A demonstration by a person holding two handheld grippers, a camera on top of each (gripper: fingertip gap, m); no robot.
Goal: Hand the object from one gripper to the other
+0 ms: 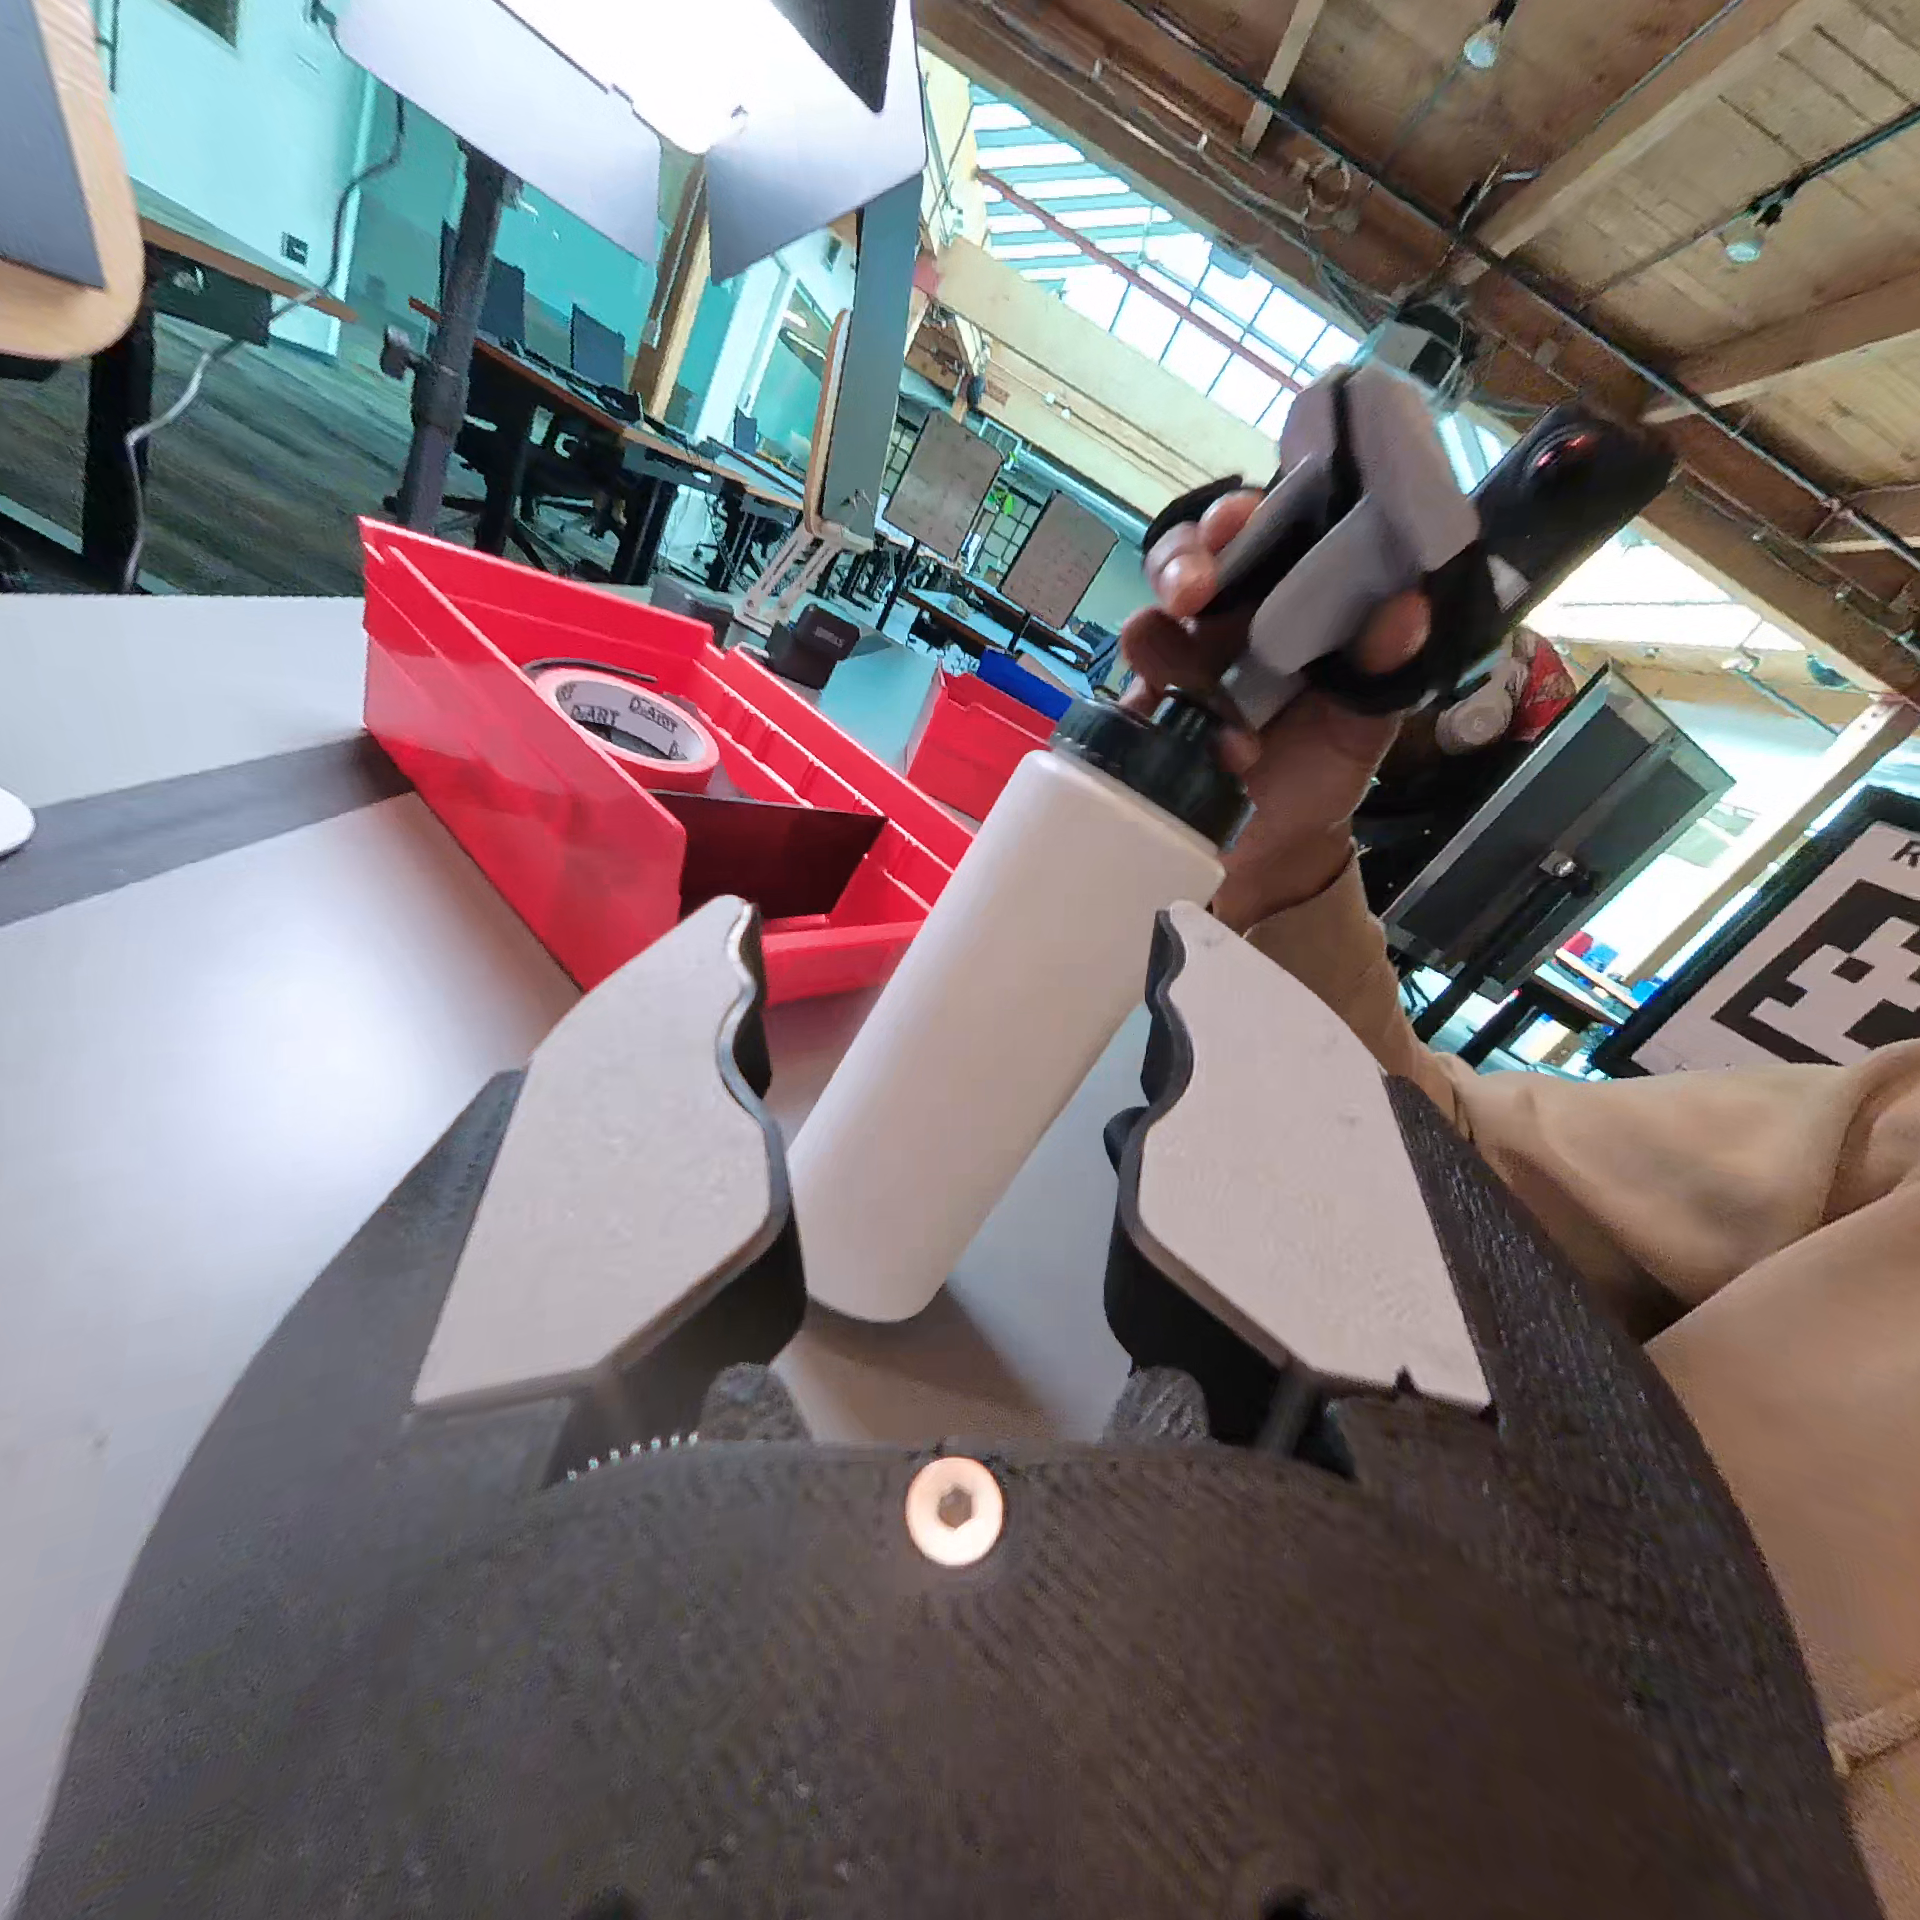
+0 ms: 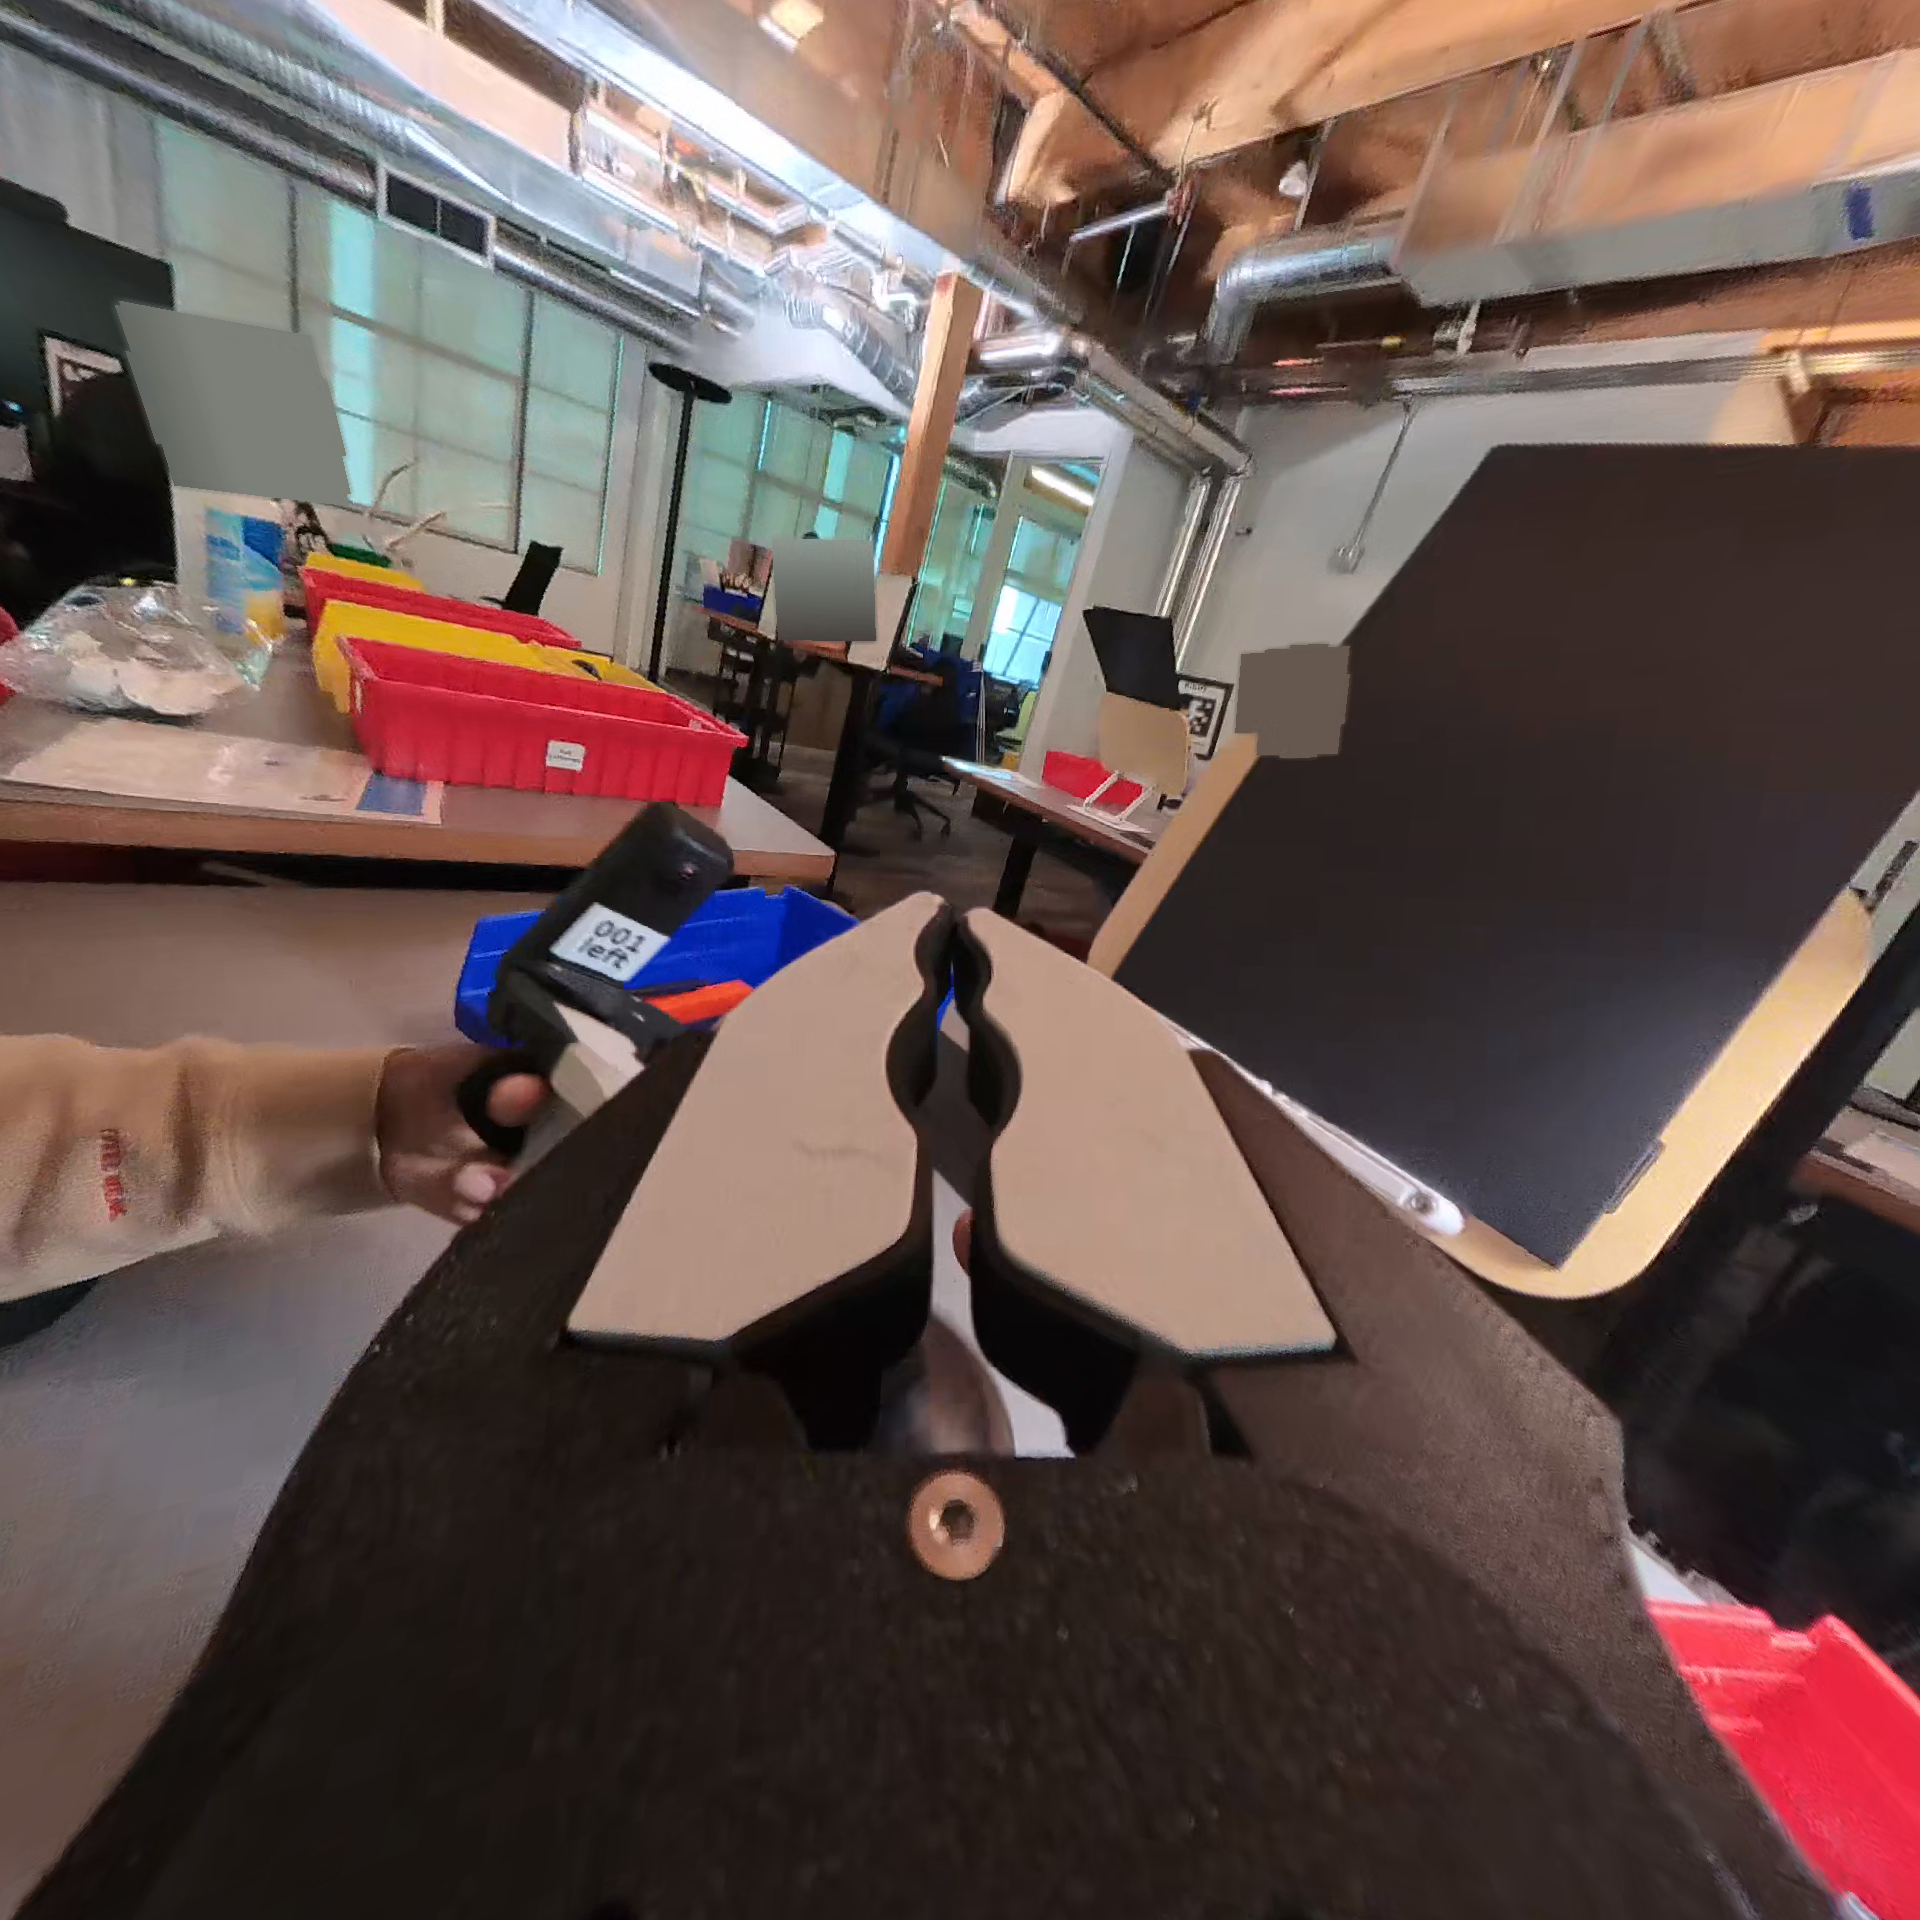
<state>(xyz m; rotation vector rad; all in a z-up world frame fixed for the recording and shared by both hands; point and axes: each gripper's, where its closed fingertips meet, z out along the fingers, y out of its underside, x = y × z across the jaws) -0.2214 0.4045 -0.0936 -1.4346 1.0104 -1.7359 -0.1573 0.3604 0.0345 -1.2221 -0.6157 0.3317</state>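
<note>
A white bottle (image 1: 997, 1018) with a black cap (image 1: 1153, 758) hangs tilted above the grey table (image 1: 260, 1039). My left gripper (image 1: 956, 920) is open, with one finger on each side of the bottle's lower body. My right gripper (image 1: 1242, 696), held by a hand, comes down from the upper right and is shut on the cap end. In the right wrist view my right gripper (image 2: 951, 920) has its fingers almost together, and a sliver of the white bottle (image 2: 1029, 1423) shows beneath them. The left gripper (image 2: 613, 966) shows at the left of that view, in a hand.
A red bin (image 1: 499, 707) holding a roll of tape (image 1: 623, 717) lies on the table behind the bottle. A blue bin (image 2: 748, 935) and a tilted black board (image 2: 1507, 831) stand ahead. Red and yellow bins (image 2: 540, 727) sit on a farther table. Left tips to right tips: about 15 centimetres.
</note>
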